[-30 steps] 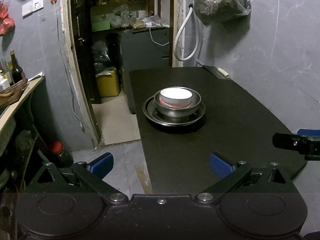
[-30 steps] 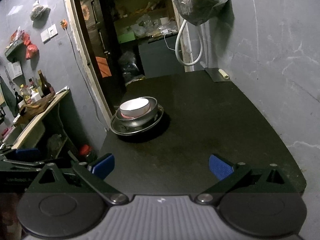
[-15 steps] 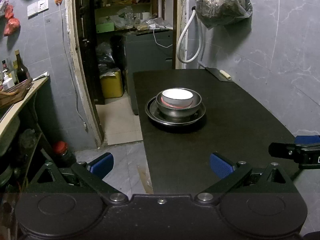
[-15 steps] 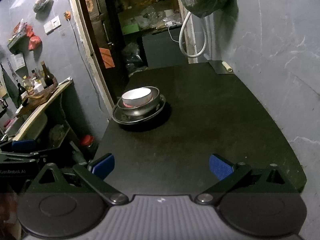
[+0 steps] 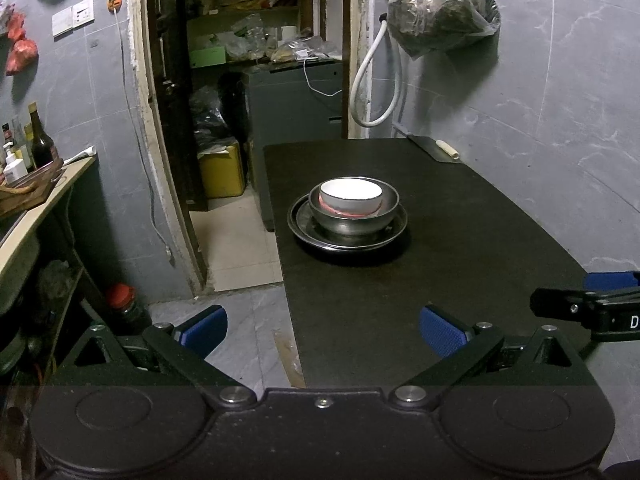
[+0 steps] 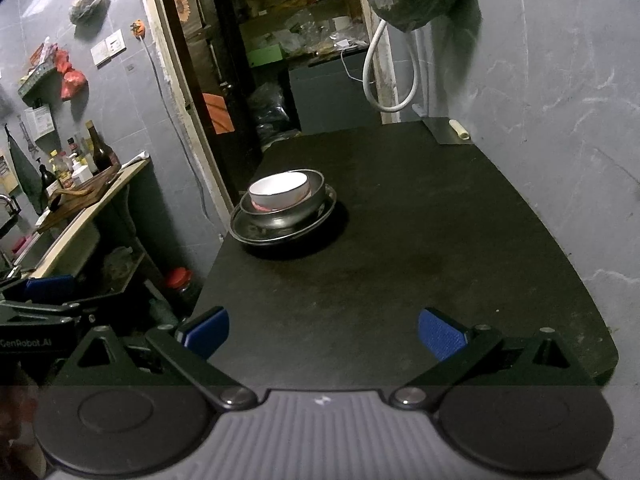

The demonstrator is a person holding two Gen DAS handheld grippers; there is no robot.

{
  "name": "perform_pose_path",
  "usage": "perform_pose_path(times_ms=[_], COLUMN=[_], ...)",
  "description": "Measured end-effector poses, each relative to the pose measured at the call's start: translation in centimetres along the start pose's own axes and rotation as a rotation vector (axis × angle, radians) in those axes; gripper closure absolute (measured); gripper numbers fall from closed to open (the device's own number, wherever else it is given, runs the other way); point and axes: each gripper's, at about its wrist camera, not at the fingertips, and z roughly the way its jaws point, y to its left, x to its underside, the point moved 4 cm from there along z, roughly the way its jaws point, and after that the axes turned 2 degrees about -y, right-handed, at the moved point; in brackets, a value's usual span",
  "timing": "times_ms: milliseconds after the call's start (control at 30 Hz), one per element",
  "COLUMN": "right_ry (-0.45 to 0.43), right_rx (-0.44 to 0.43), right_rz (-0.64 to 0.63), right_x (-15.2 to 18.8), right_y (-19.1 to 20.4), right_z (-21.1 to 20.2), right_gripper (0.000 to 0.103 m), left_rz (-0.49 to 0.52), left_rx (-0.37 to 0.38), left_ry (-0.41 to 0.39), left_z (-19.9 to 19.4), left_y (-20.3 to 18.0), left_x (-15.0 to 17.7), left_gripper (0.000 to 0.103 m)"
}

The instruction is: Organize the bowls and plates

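Left gripper and right gripper spread wide, holding nothing. At twelve o'clock on the black table: white bowl nested in steel bowl on steel plate. Stacking apparently done; next, probably withdrawal.

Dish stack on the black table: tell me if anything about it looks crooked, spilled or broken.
Nothing stands out. The white bowl sits level inside the metal bowl, which rests centred on the metal plate. No spills or chips show on the table around them.
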Motion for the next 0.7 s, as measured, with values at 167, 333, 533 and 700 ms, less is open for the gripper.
perform_pose_path(times_ms=[167,333,533,700], right_ry=[0.002,0.01,0.014,0.017], right_rx=[0.0,-0.002,-0.002,-0.002], right_rz=[0.001,0.003,0.003,0.004], right_x=[0.05,0.11,0.11,0.26], right_y=[0.04,-0.01,0.04,0.05], right_z=[0.06,0.24,0.37,0.48], right_gripper=[0.0,0.0,0.0,0.0], left_rz=[0.0,0.002,0.002,0.002], left_rx=[0.0,0.002,0.002,0.002], left_ry=[0.0,0.004,0.006,0.006], left_z=[-0.01,0.02,0.11,0.1], left_y=[-0.05,-0.1,-0.14,-0.15], left_x=[0.0,-0.07,-0.1,-0.11], left_gripper=[0.001,0.001,0.001,0.001])
